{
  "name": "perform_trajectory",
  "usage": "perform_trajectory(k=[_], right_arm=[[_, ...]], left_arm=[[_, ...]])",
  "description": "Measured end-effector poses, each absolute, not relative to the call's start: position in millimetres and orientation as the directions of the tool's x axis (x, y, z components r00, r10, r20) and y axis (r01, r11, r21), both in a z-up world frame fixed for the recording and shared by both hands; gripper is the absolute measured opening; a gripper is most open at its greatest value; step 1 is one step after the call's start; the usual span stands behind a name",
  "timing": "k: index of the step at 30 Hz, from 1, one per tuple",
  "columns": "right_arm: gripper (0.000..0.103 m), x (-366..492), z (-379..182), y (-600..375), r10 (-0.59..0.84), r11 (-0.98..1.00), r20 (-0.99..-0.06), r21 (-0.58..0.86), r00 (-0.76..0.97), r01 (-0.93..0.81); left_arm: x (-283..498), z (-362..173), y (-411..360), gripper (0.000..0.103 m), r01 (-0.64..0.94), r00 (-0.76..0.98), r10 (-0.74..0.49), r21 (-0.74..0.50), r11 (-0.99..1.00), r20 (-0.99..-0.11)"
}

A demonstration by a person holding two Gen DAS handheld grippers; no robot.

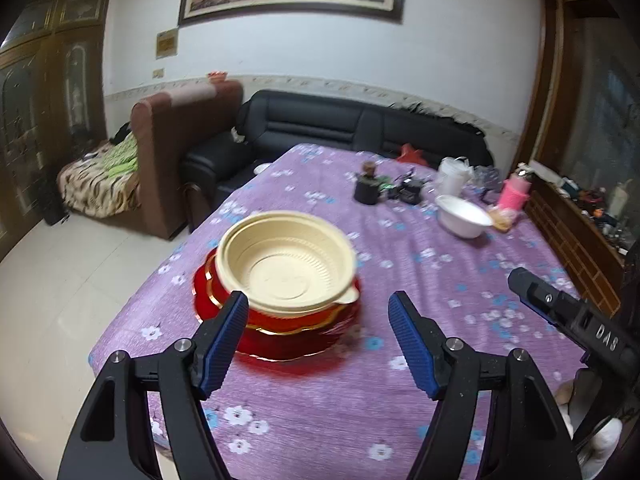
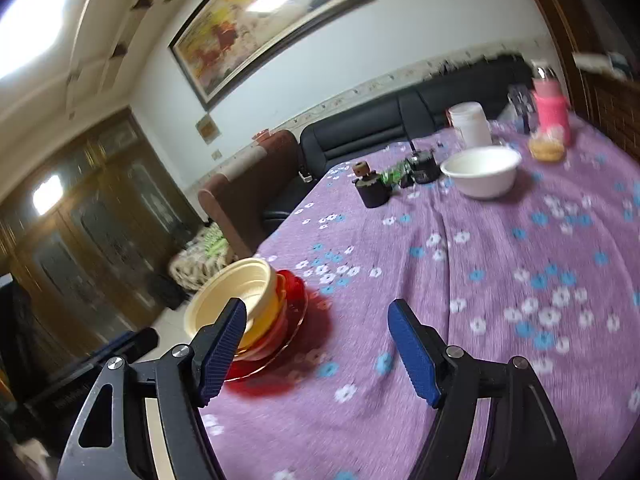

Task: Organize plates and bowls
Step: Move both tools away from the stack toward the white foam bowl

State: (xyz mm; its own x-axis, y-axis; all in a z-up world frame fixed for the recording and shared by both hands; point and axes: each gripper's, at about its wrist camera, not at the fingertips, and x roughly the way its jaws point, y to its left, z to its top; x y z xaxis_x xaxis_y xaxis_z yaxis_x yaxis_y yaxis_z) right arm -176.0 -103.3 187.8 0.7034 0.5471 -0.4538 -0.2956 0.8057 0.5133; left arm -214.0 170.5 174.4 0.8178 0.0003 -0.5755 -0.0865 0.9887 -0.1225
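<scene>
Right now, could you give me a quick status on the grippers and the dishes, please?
Left gripper open, empty. Right gripper open, empty. Cream bowl stacked on red plates; white bowl apart, far side. Nothing blocking.

My surface [image 1: 420, 312] wears a purple cloth strewn with white and blue flowers. On it I see a cream ribbed plastic bowl [image 1: 286, 260] atop glossy red plates with gold scalloped rims [image 1: 296, 338], a plain white round bowl [image 1: 464, 215] and a pink plastic bottle [image 1: 515, 194]. My left gripper [image 1: 318, 304] and right gripper [image 2: 318, 308] are black with ribbed blue pads.
</scene>
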Motion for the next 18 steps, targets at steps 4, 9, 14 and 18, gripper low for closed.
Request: perform_trajectory(k=[4, 9, 14, 18], right_arm=[[0.078, -194.2, 215.3, -130.7, 0.499, 0.812, -0.398, 0.526, 0.770, -0.254], [0.078, -222.9, 289.5, -154.3, 0.353, 0.903, -0.308, 0.361, 0.884, -0.235], [0.078, -245.5, 383.9, -196.6, 0.241, 0.945, -0.206, 0.274, 0.948, -0.180], [0.078, -254.7, 473.4, -230.6, 0.134, 0.971, -0.160, 0.220, 0.978, -0.097]], left_arm=[[-229.3, 192.8, 155.0, 0.072, -0.028, 0.846, -0.038, -0.115, 0.993, -0.532], [-249.6, 236.3, 146.4, 0.072, 0.034, 0.887, -0.070, -0.086, 0.996, -0.457], [-258.1, 315.9, 159.6, 0.078, 0.147, 0.907, -0.189, -0.136, 0.980, -0.377], [-248.5, 386.3, 165.2, 0.078, 0.183, 0.914, -0.209, -0.107, 0.977, -0.348]])
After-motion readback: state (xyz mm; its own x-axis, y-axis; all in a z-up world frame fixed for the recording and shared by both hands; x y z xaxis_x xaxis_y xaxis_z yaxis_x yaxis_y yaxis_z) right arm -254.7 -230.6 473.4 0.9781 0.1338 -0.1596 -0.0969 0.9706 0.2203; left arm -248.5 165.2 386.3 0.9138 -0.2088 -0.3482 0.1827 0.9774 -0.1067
